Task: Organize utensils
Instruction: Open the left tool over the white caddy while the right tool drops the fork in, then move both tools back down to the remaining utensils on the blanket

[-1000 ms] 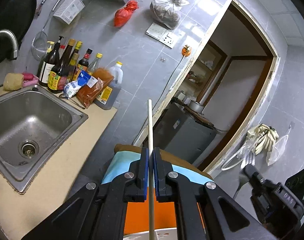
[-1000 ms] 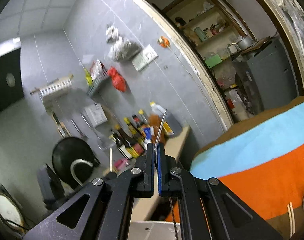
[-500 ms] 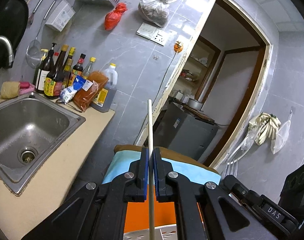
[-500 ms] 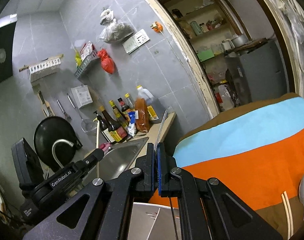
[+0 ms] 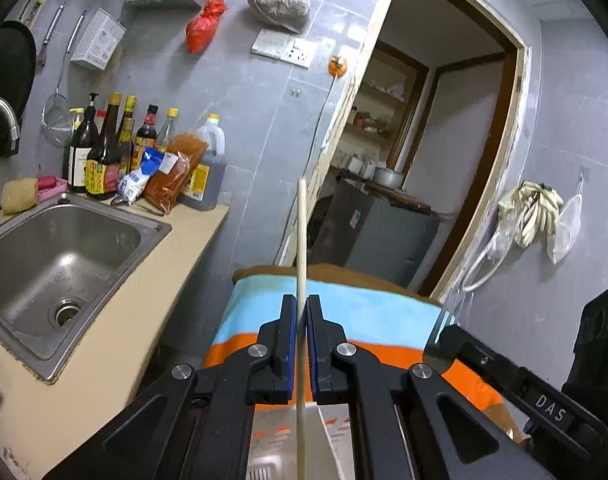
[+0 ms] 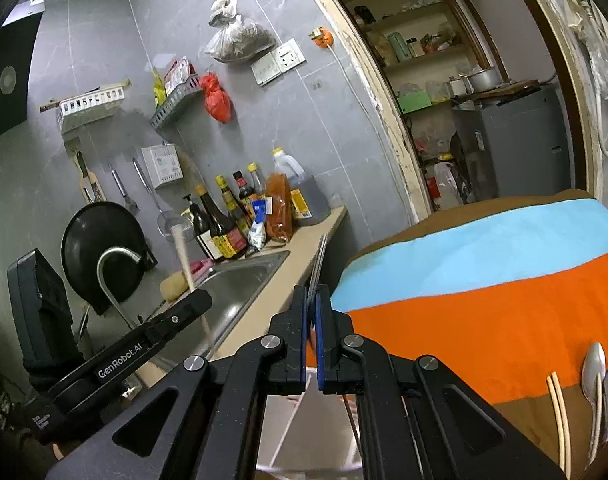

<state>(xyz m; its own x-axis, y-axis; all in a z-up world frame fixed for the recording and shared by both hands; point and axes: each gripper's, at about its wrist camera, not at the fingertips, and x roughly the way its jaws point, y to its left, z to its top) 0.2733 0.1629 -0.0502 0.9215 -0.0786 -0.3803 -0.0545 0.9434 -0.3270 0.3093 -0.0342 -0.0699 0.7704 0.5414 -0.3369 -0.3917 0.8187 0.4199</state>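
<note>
Room: a grey-tiled kitchen with a doorway at 1 o'clock; a desk (image 5: pixel 116 320) carries a steel sink (image 5: pixel 44 264) and bottles (image 5: pixel 104 152); a striped cloth (image 6: pixel 484 280) in brown, blue and orange covers the surface ahead.
Left fingers: the left gripper (image 5: pixel 299 320) is pinched tight on a pale, round, smooth-looking chopstick (image 5: pixel 301 240), which runs straight up toward 12 o'clock and also passes down below the pads.
Right fingers: the right gripper (image 6: pixel 312 312) is closed to a narrow slit on a thin, flat metal utensil (image 6: pixel 319 264); only its shiny edge shows, leaning toward 12 o'clock, so its kind cannot be told.
Why held so: each piece is gripped mid-length and near upright, probably so that it can be lowered end-first into a holder.
Below the fingers: a pale, slotted container (image 5: pixel 280 440) sits at 6 o'clock in both views, likely the target.
Farther out: a pair of chopsticks (image 6: pixel 558 420) and a glossy metal spoon (image 6: pixel 594 364) lie on the cloth at 4 o'clock of the right view, not yet sorted.
Cross view: the left gripper appears at 8 o'clock of the right view, its stick beside the sink.
</note>
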